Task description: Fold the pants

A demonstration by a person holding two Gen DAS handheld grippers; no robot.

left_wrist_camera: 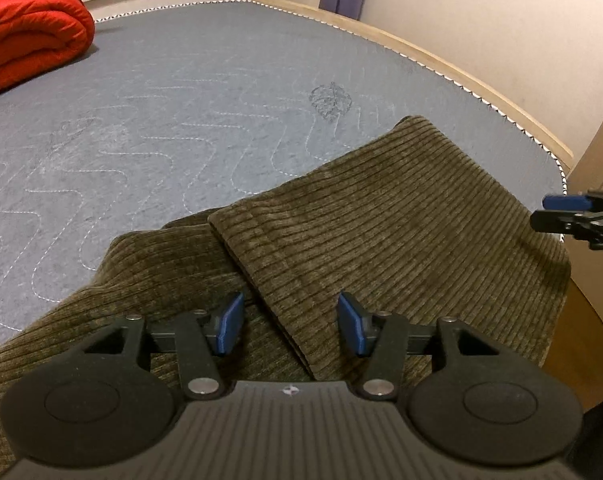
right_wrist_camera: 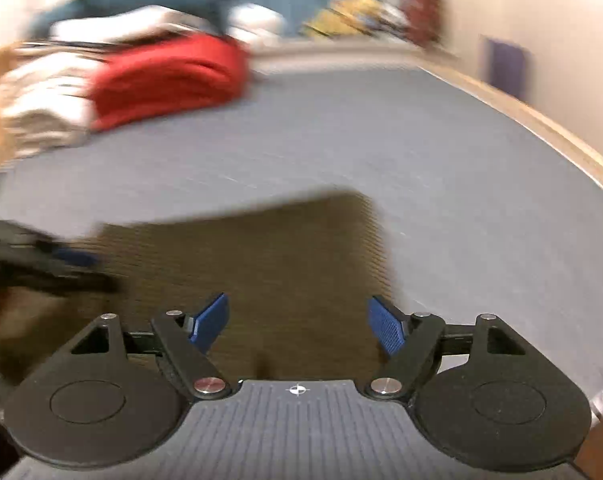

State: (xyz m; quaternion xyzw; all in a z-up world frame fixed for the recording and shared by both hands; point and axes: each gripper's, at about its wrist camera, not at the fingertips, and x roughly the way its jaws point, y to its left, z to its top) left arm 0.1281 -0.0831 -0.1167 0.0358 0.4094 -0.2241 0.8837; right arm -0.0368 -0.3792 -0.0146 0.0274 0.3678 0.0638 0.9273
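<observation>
Broadly, bed (left_wrist_camera: 205, 92) carries everything; pants (left_wrist_camera: 381, 216), olive corduroy, lie on its near corner below and ahead of both my tongs, a folded panel running away up-right. Left tongs (left_wrist_camera: 289, 322) hover apart, empty, over the panel's near-left edge, so left is nearer that edge; right tongs (right_wrist_camera: 297, 326) also apart, empty. Left view shows ribs and layers sharply; right view is blurred, shows only the far edge

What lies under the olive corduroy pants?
The olive corduroy pants rest on the grey quilted mattress; a folded layer overlaps another. What the folds hide can't be seen.
</observation>
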